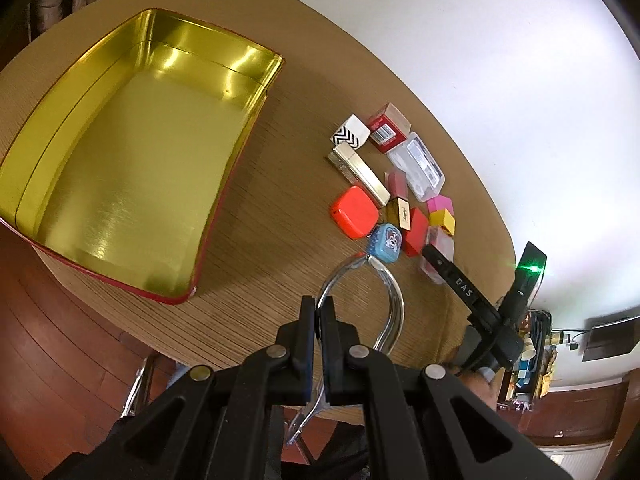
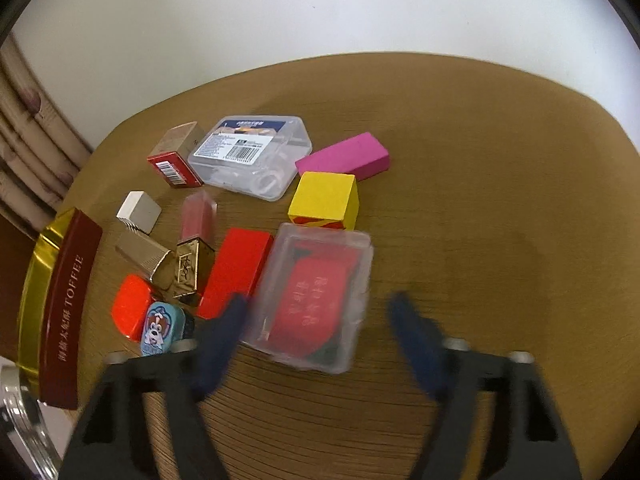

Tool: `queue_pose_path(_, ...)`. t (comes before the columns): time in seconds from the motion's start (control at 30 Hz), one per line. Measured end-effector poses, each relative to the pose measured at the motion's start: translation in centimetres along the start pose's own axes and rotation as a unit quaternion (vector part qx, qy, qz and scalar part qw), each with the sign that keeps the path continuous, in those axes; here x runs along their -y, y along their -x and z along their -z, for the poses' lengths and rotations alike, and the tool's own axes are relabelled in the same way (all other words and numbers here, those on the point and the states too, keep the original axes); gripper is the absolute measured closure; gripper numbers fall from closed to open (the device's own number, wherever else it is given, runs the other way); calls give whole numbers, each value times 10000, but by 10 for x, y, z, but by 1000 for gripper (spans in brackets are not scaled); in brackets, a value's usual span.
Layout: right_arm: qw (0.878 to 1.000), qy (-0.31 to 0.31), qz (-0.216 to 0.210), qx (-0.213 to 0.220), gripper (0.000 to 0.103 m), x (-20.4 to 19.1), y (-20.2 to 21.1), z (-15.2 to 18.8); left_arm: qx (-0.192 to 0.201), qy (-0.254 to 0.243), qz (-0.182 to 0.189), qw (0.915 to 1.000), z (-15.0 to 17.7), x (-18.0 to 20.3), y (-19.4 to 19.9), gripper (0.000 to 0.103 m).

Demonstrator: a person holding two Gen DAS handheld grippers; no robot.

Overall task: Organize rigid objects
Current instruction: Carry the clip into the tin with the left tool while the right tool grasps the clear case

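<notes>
An empty gold tin (image 1: 132, 152) with red outer walls lies at the left of the wooden table. My left gripper (image 1: 318, 312) is shut on a clear curved plastic loop (image 1: 394, 292) that reaches to a blue dog tag (image 1: 386, 242). The right gripper (image 2: 318, 300) is open, its blurred blue fingers (image 2: 224, 332) on either side of a small clear box (image 2: 320, 296) with a red card inside. The left pad is at the box's edge and the right pad stands apart from it. From the left wrist view, one black finger (image 1: 452, 276) of that gripper lies over the clear box (image 1: 440, 244).
Clustered by the box are a yellow cube (image 2: 324, 200), pink block (image 2: 344, 158), red block (image 2: 236, 268), labelled clear case (image 2: 252, 156), red carton (image 2: 176, 160), lipstick (image 2: 192, 256), gold case (image 2: 140, 254), white cube (image 2: 140, 212) and orange-red case (image 2: 130, 312). The tin's TOFFEE side (image 2: 68, 308) stands left.
</notes>
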State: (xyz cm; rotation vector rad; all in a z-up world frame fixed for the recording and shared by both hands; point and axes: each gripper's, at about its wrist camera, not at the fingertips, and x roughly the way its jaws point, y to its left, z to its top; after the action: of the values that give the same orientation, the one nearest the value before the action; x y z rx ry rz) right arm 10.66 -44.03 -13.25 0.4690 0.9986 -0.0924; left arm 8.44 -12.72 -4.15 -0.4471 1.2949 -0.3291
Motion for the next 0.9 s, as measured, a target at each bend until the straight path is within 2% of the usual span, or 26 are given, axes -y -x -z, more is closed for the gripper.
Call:
queue_pose_path(0.2, 9997, 184, -113, -72, 54, 11, 12, 8, 69, -35, 26, 10000, -2, -4, 10, 101)
queue_pose_path(0.33, 9993, 140, -329, -73, 54, 19, 31, 19, 313, -67, -28, 9995, -13, -9, 41, 101)
queue_pose_path(0.43, 9985, 43, -541, 14, 54, 17, 48, 20, 637, -165, -260, 9975, -27, -14, 71, 101)
queue_pose_path(0.57, 9964, -14, -842, 129, 54, 6, 65, 18, 1028, -284, -855, 9906, -63, -28, 99, 101)
queue_pose_path(0.7, 9943, 137, -1036, 202, 54, -15, 78, 16, 1148, -322, -1300, 9843, -105, -46, 93, 101)
queue_pose_path(0.9, 9912, 389, -1249, 180, 54, -43, 87, 13, 853, -364, -1738, 9804, -156, -74, 43, 101)
